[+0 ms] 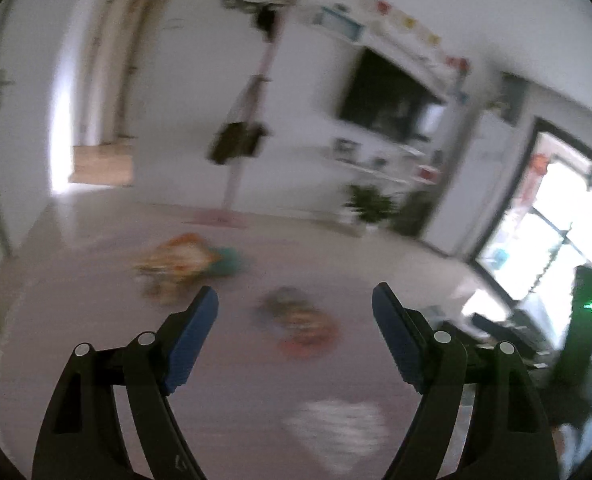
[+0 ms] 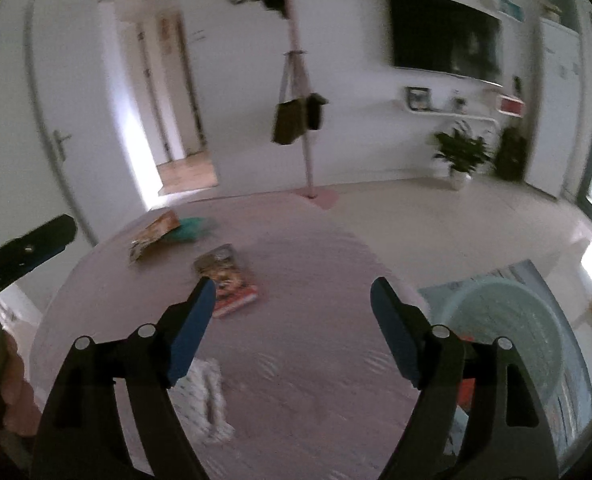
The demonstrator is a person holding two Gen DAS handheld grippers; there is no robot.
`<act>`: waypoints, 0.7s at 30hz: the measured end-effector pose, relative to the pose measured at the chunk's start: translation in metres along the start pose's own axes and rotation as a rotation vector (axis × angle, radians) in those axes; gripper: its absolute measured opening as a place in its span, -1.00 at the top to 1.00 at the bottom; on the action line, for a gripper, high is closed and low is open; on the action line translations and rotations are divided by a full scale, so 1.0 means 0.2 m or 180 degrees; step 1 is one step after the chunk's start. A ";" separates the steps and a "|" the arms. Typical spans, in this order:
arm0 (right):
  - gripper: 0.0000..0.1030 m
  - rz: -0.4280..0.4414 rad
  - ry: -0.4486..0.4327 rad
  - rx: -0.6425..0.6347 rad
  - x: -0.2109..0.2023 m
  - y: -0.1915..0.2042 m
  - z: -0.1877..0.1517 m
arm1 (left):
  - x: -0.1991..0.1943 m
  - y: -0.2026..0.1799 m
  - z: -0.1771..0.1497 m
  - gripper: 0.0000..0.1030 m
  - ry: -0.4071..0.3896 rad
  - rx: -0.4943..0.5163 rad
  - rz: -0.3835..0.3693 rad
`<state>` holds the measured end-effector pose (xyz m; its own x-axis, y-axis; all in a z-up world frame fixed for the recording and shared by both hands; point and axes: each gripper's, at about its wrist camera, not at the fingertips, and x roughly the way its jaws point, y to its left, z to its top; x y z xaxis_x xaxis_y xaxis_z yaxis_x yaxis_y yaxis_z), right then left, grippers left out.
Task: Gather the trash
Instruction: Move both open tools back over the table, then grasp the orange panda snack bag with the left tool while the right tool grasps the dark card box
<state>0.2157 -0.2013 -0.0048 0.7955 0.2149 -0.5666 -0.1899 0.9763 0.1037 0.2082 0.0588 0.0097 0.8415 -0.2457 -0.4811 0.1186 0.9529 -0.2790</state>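
- Right wrist view looks across a round pinkish table (image 2: 316, 280), which I use as the landmark for every place below.
- Beyond the table's far edge stands a pale coat rack (image 2: 306, 120) with dark bags hung on it; a wall television (image 2: 446, 34) is further right of it, with a potted plant (image 2: 462, 152) on the floor beneath.
- Just beside the table's right edge, lower down, sits a pale green trash basket (image 2: 512, 320) with something red inside.
- On the table's far left part lies an orange snack wrapper (image 2: 153, 236), touching a teal wrapper (image 2: 191, 228) behind it.
- Nearer the table's middle lies a red and yellow packet (image 2: 229, 280), flat and apart from those two.
- At the table's near edge lies a crumpled white wrapper (image 2: 205, 396).
- Over the table's near side, the right gripper (image 2: 291, 292) has its blue fingers spread wide, with nothing between them.
- Left wrist view is blurred; over the table's near side the left gripper (image 1: 296, 300) likewise stands wide apart and grips nothing, the packets lying ahead of it.
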 end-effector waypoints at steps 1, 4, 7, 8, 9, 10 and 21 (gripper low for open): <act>-0.47 0.0044 -0.0004 -0.0049 0.03 0.04 0.01 | 0.01 0.05 0.00 -0.51 -0.0021 0.0044 0.0169; -0.47 0.0137 -0.0086 -0.0151 0.11 0.13 0.02 | 0.06 0.19 -0.01 -0.50 0.0016 0.0163 0.0515; -0.47 0.0255 -0.0010 -0.0169 0.24 0.19 0.06 | 0.15 0.34 0.00 -0.51 0.0253 0.0060 0.0523; -0.47 0.0277 0.0024 -0.0167 0.27 0.20 0.07 | 0.20 0.37 0.01 -0.51 0.0360 0.0052 0.0483; -0.47 0.0308 0.0063 -0.0170 0.31 0.21 0.08 | 0.26 0.40 0.01 -0.51 0.0501 0.0040 0.0407; -0.47 0.0346 0.0110 -0.0206 0.37 0.23 0.09 | 0.30 0.42 0.02 -0.51 0.0599 0.0021 0.0334; -0.54 0.0366 0.0212 -0.0298 0.61 0.24 0.05 | 0.65 0.45 0.06 -0.49 0.0795 0.0124 0.0346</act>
<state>0.3083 -0.1273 -0.0603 0.7262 0.3199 -0.6086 -0.3328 0.9381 0.0960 0.3355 0.1145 -0.0680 0.6949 -0.1731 -0.6980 0.0589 0.9810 -0.1847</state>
